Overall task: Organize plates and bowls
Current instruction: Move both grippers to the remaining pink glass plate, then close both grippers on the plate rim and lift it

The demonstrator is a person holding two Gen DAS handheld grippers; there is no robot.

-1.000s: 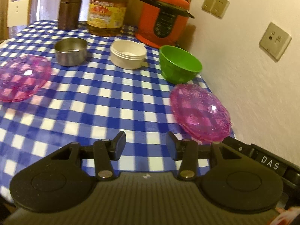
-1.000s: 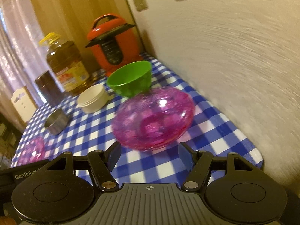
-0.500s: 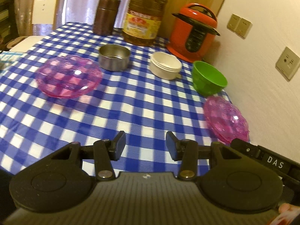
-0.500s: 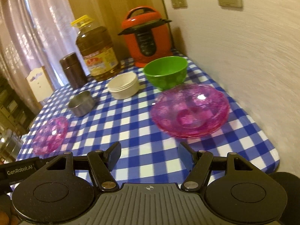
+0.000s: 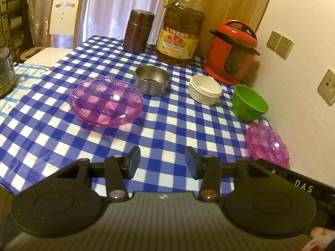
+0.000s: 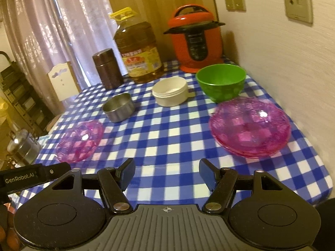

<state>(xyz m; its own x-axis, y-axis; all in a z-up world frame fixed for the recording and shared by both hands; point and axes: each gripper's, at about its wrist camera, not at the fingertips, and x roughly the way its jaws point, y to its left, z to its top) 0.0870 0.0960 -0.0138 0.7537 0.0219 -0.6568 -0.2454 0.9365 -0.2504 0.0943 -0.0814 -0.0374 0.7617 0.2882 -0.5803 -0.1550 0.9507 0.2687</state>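
A pink glass plate [image 5: 106, 101] lies at the left of the checked table, also in the right wrist view [image 6: 80, 140]. A second pink plate stack [image 5: 267, 145] [image 6: 250, 126] lies at the right by the wall. Behind stand a steel bowl [image 5: 152, 80] [image 6: 118, 107], a cream bowl [image 5: 204, 92] [image 6: 170, 92] and a green bowl [image 5: 249, 103] [image 6: 221, 82]. My left gripper [image 5: 161, 163] is open and empty above the near table edge. My right gripper [image 6: 166, 174] is open and empty, short of the right plate stack.
An oil bottle [image 5: 181, 29], a brown canister [image 5: 138, 34] and a red pressure cooker [image 5: 232, 52] stand along the back edge. The wall [image 5: 303, 83] bounds the right side. A chair [image 5: 61, 18] and a metal kettle [image 6: 23, 146] are off the left.
Both grippers have drawn back and up from the table, so more of it shows. The right plate stack is farther from my right gripper. Both stayed open.
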